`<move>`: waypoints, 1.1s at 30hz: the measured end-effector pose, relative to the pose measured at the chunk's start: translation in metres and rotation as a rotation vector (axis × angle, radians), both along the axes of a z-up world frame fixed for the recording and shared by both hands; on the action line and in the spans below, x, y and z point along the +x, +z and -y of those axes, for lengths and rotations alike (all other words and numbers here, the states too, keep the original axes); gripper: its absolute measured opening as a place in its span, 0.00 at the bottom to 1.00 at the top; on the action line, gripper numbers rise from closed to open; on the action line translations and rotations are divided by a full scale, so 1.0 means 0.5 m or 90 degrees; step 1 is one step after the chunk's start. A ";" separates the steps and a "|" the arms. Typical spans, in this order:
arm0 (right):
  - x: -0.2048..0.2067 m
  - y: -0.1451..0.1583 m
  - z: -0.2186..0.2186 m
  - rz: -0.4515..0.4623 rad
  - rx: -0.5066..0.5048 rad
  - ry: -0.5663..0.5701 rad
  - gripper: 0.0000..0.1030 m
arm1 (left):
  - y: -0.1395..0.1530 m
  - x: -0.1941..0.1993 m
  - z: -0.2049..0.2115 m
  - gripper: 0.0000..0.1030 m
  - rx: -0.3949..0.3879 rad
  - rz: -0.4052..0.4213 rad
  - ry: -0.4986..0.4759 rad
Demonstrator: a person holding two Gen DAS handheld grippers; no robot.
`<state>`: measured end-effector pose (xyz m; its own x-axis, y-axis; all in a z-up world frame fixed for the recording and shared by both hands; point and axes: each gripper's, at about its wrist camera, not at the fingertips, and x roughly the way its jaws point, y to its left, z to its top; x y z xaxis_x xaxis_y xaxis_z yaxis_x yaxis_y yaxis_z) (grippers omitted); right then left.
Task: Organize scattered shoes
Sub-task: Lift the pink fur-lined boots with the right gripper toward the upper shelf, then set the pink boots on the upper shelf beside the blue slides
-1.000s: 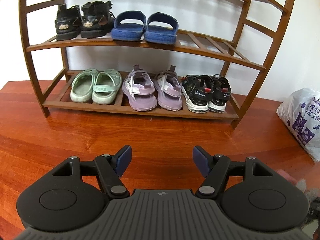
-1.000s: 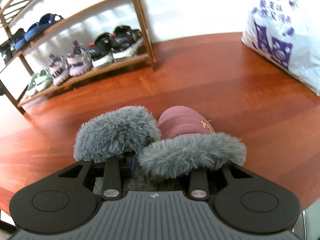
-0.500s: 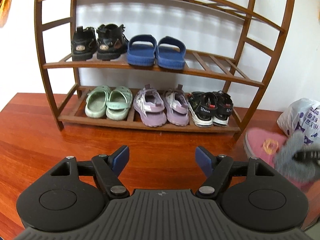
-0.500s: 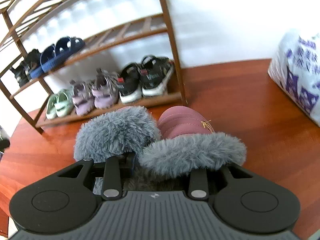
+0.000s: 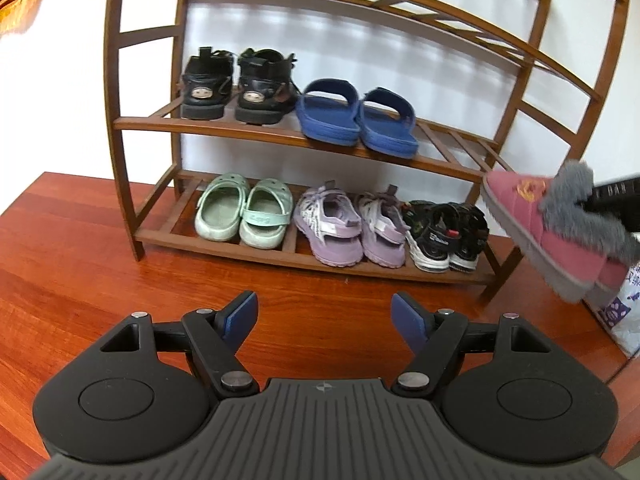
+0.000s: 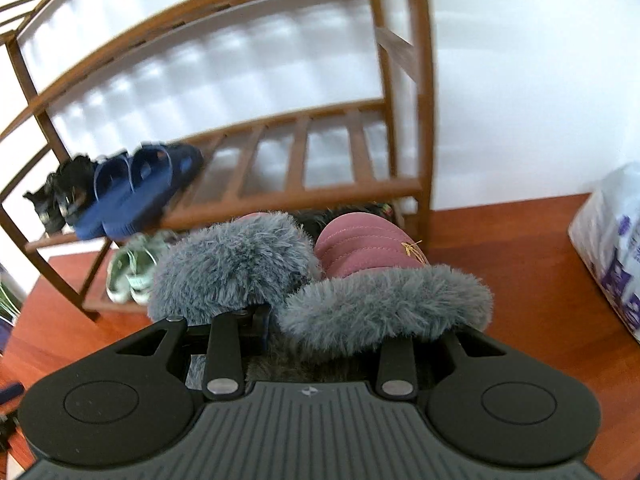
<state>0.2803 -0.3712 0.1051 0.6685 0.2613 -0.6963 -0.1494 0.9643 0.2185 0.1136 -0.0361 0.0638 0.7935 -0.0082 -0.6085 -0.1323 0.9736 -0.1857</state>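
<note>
Wooden rack (image 5: 532, 92), middle shelf bare at 12 o'clock of right gripper (image 6: 320, 320), clamping pink slippers (image 6: 360, 252), toes forward; left gripper (image 5: 324, 316) wide, empty.

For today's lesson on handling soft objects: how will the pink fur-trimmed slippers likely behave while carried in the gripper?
The pink slippers look padded, so probably light and squashy. The grey fur may compress, letting them shift in the right gripper. In the left view they hang tilted, suggesting some sag.

pink slippers (image 6: 368, 246) with grey fur cuffs, blue slides (image 5: 356, 120), mint clogs (image 5: 242, 210).
</note>
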 end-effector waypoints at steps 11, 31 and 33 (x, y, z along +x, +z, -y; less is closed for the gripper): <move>0.164 0.052 -0.106 0.024 -0.032 -0.005 0.37 | -0.017 0.022 -0.069 0.74 -0.036 -0.006 0.036; 0.298 0.039 -0.171 0.030 -0.075 0.004 0.47 | -0.032 0.083 -0.072 0.74 -0.033 -0.015 0.023; 0.297 0.039 -0.170 0.029 -0.074 0.012 0.48 | -0.029 0.088 -0.067 0.74 -0.028 -0.013 0.020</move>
<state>0.4289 -0.2861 0.1248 0.6958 0.1935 -0.6916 -0.1745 0.9797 0.0986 0.1579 -0.0026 0.0492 0.7810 -0.0103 -0.6245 -0.1674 0.9598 -0.2252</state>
